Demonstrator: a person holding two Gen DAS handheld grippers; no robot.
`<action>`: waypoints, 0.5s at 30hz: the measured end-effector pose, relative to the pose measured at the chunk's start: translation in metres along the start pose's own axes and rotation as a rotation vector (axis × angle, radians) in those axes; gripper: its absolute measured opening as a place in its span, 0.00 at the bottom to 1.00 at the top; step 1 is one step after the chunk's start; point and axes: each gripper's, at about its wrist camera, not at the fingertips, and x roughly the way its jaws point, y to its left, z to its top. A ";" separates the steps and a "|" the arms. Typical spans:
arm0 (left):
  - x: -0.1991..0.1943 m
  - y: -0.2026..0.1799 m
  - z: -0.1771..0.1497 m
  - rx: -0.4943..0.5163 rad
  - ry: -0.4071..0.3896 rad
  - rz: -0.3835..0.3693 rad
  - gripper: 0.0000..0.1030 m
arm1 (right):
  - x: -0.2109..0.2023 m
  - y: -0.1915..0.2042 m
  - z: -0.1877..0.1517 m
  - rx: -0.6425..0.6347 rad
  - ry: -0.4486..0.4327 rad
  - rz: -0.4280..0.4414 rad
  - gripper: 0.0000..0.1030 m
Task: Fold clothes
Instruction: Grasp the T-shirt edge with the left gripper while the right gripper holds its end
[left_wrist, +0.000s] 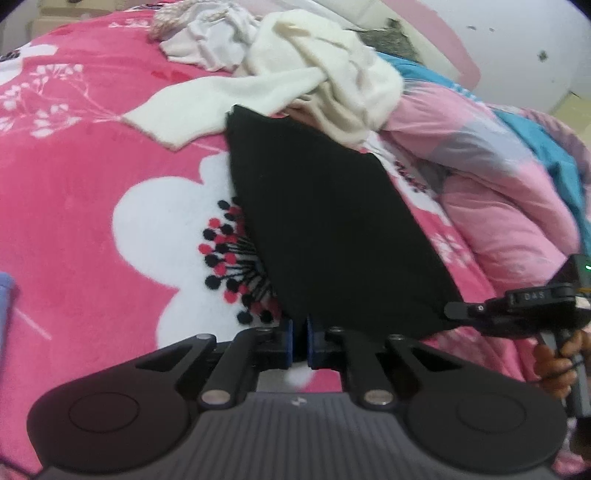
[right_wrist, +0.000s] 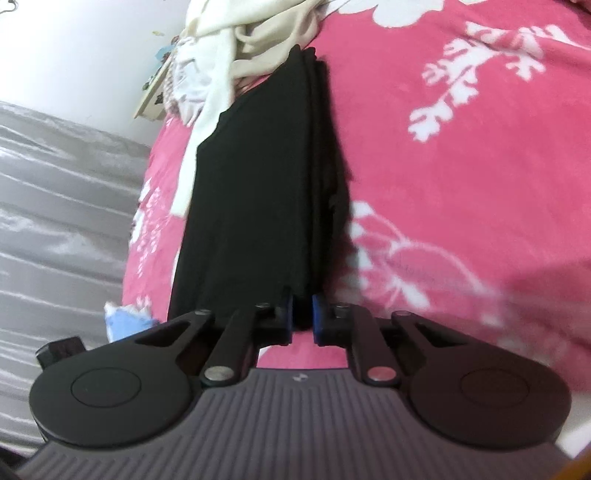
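Both the left gripper (left_wrist: 300, 341) and right gripper (right_wrist: 303, 321) pinch the black garment (left_wrist: 332, 236); its 12 o'clock end hides under the cream sweater (left_wrist: 317, 70).

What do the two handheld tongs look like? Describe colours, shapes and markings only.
Both the left tongs and right tongs have black linkage arms with silver pivot pins, blue finger pads, round black discs and a grey ribbed body bearing a small white logo.
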 end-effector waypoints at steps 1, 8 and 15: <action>-0.008 0.001 -0.002 0.004 0.022 -0.017 0.06 | -0.004 0.001 -0.003 -0.005 0.013 0.002 0.07; -0.044 0.003 -0.047 0.065 0.209 -0.052 0.07 | -0.021 0.010 -0.023 -0.083 0.108 -0.011 0.07; -0.032 0.010 -0.060 0.142 0.303 -0.038 0.24 | -0.032 0.023 -0.018 -0.253 0.147 -0.065 0.14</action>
